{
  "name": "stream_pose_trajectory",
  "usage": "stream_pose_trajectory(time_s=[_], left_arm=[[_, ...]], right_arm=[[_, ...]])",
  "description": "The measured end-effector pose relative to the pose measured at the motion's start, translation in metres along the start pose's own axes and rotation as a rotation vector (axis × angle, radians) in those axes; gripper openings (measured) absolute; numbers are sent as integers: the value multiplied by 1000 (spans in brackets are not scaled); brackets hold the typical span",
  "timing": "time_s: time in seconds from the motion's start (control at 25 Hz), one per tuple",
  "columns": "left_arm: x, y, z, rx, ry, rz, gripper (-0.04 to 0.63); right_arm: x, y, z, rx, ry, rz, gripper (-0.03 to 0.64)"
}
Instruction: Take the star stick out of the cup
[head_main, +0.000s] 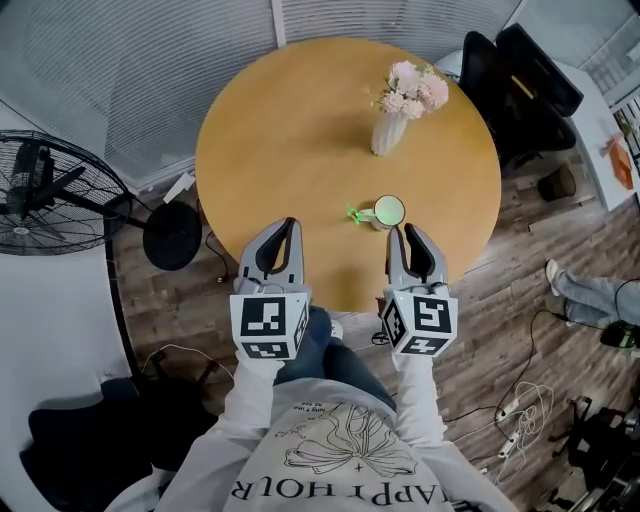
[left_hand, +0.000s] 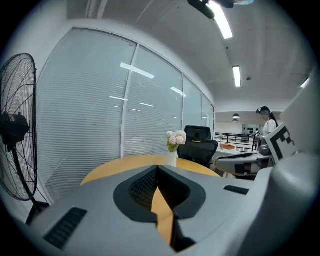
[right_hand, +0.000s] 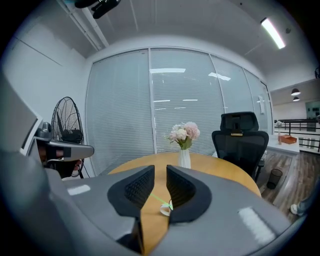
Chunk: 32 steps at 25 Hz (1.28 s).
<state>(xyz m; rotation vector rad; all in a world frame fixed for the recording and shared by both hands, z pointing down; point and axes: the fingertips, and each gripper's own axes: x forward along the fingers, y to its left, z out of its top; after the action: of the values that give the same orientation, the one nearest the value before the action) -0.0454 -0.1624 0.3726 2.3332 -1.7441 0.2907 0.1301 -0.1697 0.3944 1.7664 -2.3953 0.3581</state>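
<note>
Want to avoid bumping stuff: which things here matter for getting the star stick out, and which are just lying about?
For the job: star stick, cup, right tongs (open).
Just lying about: flower vase, fan, office chair.

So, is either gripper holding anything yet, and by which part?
Nothing is held. The left gripper is shut on nothing; the right gripper is open, short of the star stick in the cup.

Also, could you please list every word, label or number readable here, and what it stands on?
"APPY HOUR": upside down on the person's white printed shirt; the first letter is hidden.
Small print above the shirt's flower drawing: too small to read.
Nothing else is legible.
</note>
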Motion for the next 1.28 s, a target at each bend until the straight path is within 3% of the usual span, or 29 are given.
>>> stream_pose_trajectory(time_s=[0.72,1.28], left_arm=[[54,6,-30,-10,99,-62,6],[79,13,-60,-30,156,-67,6]], right_arm=[[42,-14,-41,-9,112,-38,89],[68,-10,-77,-80,202,1,109]])
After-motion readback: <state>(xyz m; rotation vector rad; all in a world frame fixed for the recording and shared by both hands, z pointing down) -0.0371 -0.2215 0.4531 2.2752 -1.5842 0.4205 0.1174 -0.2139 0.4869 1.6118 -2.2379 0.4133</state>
